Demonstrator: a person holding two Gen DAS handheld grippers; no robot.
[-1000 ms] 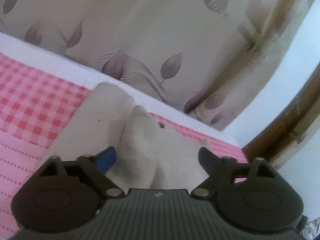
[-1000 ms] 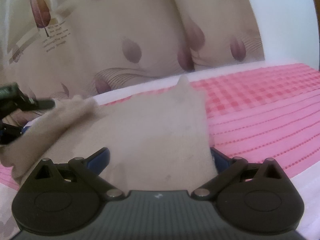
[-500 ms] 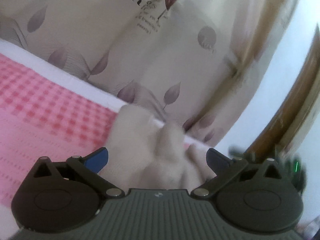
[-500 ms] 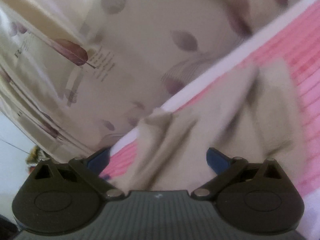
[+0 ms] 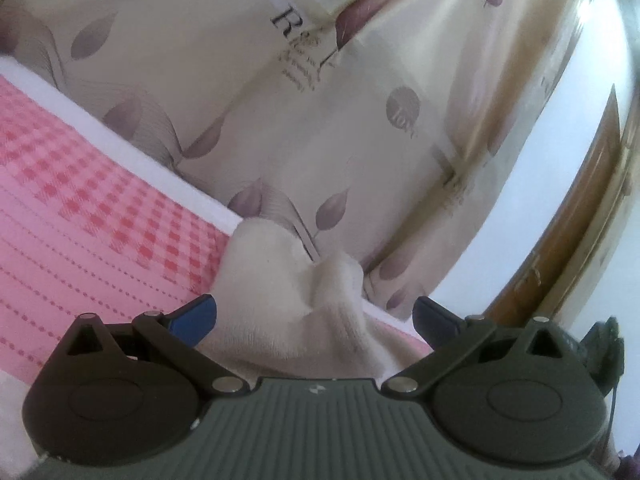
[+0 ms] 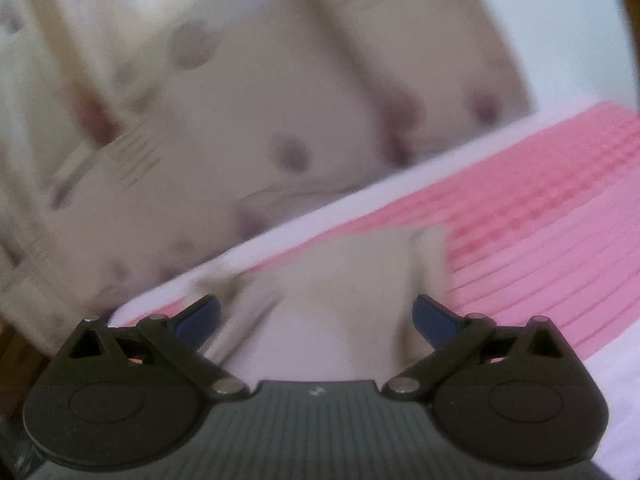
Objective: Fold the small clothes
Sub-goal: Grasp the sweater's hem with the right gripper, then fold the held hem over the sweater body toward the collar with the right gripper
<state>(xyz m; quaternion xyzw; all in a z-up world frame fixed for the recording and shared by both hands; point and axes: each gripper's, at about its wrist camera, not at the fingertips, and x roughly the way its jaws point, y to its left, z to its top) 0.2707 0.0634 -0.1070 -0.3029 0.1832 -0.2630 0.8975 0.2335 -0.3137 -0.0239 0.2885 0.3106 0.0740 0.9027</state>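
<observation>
On the far left, the bed [image 5: 80, 208] is carrying the work, its pink checked and dotted cover lying flat with a white edge running along the leaf-printed curtain [image 5: 280, 120] behind; it is serving as the folding place, presumably because it is broad and soft. Moving right, the left hand-held gripper [image 5: 314, 314] is standing with its blue-tipped jaws spread as wide as they go, and the pads are pressing on nothing; the cream garment [image 5: 288, 304] is lying bunched between and ahead of them, humped up against the far edge of the bed rather than lying flat, which suggests it is sitting loose after being let go and is waiting for a fresh grip.

In the right wrist view, which is blurred, the right hand-held gripper [image 6: 316, 316] is likewise showing its jaws wide apart; the garment [image 6: 352, 280] is lying between them on the pink cover with one corner turned up toward the back, but the pads are not seen closing on it, so it appears to be gripped by neither tool. Judging from this, the folding is standing unfinished; the cloth is needing to be flattened before any tidy crease is possible.
</observation>
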